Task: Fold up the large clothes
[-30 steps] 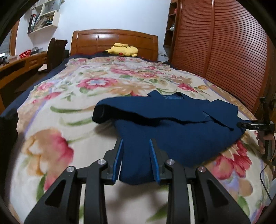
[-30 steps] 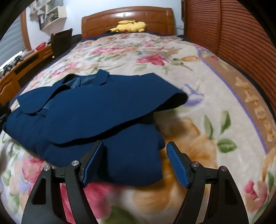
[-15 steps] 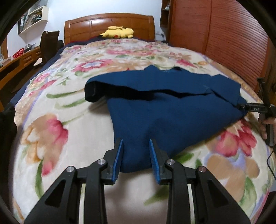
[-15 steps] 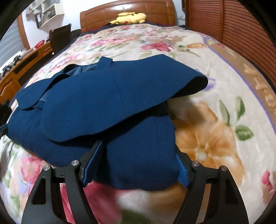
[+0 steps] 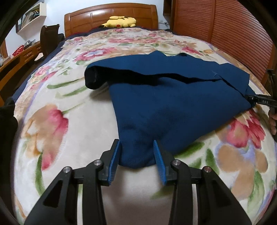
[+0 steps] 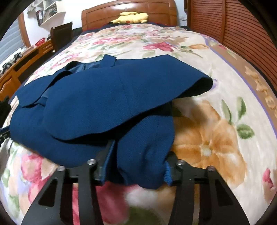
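on the near edge of the bed (image 5: pixel 57 147), spread with a floral blanket, a dark blue jacket (image 5: pixel 166 107) lies partly folded, its sleeves laid across the body and its collar toward the headboard (image 5: pixel 110 15). the step in hand looks like taking both near corners of the hem so the lower half can be carried up over the upper half.

the left gripper (image 5: pixel 137 160) has the near left corner of the hem between its blue pads, and its jaws are opening a little; the pads stand just beside the cloth at a narrow gap, and whether they press on it cannot be told for sure. the right gripper (image 6: pixel 136 166) sits over the near right corner, with a thick bunch of cloth between its pads, and its jaws are closing; the fabric fills the gap and touches both pads.

to do this well, each gripper should bite all layers at its corner, not just the top one, and take a similar depth of cloth, so the fold line runs straight across. the left side seems the weaker hold and may want a deeper reach before any lift. both corners should then rise together, clear of the loose sleeve flap (image 6: pixel 110 97) that overhangs the hem, or it may drag and crumple.

in the left view the right gripper (image 5: pixel 259 101) shows at the jacket's far right corner, near the bed's right edge.
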`<state>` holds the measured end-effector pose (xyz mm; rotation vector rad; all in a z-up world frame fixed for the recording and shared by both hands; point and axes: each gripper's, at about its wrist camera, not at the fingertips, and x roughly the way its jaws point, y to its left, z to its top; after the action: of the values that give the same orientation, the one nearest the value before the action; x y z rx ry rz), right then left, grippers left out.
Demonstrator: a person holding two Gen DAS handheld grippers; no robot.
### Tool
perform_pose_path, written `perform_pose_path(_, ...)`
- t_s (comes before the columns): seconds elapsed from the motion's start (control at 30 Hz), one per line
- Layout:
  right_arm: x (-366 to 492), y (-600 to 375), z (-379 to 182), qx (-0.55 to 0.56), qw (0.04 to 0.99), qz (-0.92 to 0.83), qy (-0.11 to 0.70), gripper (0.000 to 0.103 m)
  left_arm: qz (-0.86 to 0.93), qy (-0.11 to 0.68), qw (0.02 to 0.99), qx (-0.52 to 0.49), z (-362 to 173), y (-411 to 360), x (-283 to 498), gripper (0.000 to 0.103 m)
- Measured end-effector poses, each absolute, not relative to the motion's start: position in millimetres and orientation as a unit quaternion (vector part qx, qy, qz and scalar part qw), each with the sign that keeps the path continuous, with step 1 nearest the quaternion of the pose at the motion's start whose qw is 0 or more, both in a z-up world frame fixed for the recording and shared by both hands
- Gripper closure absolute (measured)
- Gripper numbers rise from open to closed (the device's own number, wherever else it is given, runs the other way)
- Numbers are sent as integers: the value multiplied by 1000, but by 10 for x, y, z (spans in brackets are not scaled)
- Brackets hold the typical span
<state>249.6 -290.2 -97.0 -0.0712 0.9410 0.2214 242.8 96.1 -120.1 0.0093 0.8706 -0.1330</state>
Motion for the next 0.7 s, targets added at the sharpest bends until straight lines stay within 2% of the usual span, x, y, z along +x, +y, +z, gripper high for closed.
perform_pose_path(0.07,2481,-2877,-939,-44,884,109,453,68,-83,422,903,-5,-1192,964,2441,86)
perform_pose_path(0.13,2465,-2842,-896,-55,885,110,450,73,-83,414,906,6,-1155,927,2414,97)
perform_pose_path(0.3,2334,-2798,-719,-65,894,112,428,87,-65,376,924,20,-904,880,2164,100)
perform_pose_path(0.7,1496,-2728,-364,-103,890,153,417,90,-90,333,938,35,-534,918,973,101)
